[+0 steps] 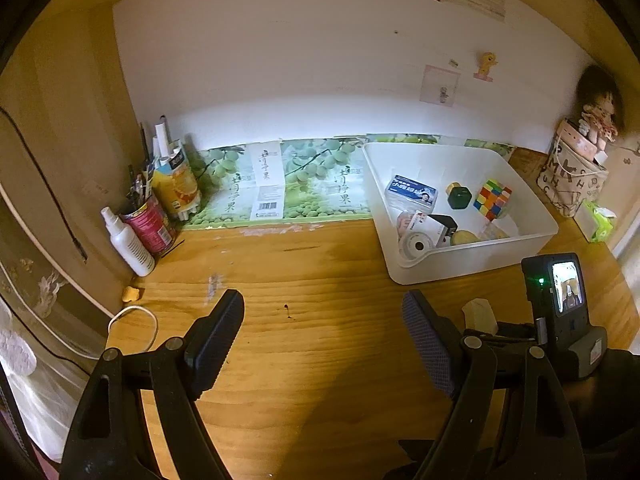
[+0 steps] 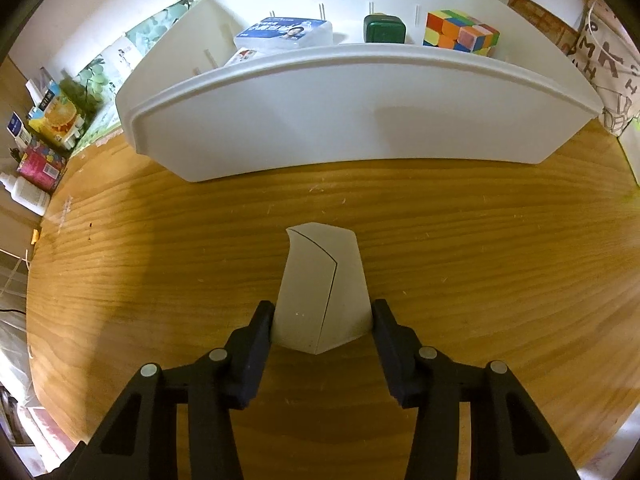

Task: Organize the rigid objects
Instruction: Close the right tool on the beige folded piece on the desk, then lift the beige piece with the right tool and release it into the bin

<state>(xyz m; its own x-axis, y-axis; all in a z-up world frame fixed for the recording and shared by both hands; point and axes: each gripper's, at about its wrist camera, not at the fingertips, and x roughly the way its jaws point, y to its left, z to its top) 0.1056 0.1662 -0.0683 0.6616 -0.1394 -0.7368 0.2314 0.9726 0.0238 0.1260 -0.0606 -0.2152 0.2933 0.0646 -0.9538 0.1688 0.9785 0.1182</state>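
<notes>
A small white box (image 2: 320,292) stands on the wooden table in front of the white bin (image 2: 340,112). My right gripper (image 2: 323,316) is shut on it, a pad pressing each side near its base. In the left wrist view the same box (image 1: 480,314) peeks out beside the right gripper's camera (image 1: 556,292). My left gripper (image 1: 324,320) hangs open above bare wood with nothing between its fingers. The bin (image 1: 472,264) holds a colour cube (image 1: 493,199), a dark green block (image 1: 459,196), a blue-and-white pack (image 1: 412,192), a tape roll (image 1: 416,245) and other small items.
At the left wall stand a white spray bottle (image 1: 128,242), a red can of pens (image 1: 150,224) and a juice carton (image 1: 176,184). A white cable (image 1: 136,320) loops near the table's left edge. Right of the bin are a patterned bag (image 1: 568,184), a doll (image 1: 598,112) and a tissue pack (image 1: 598,222).
</notes>
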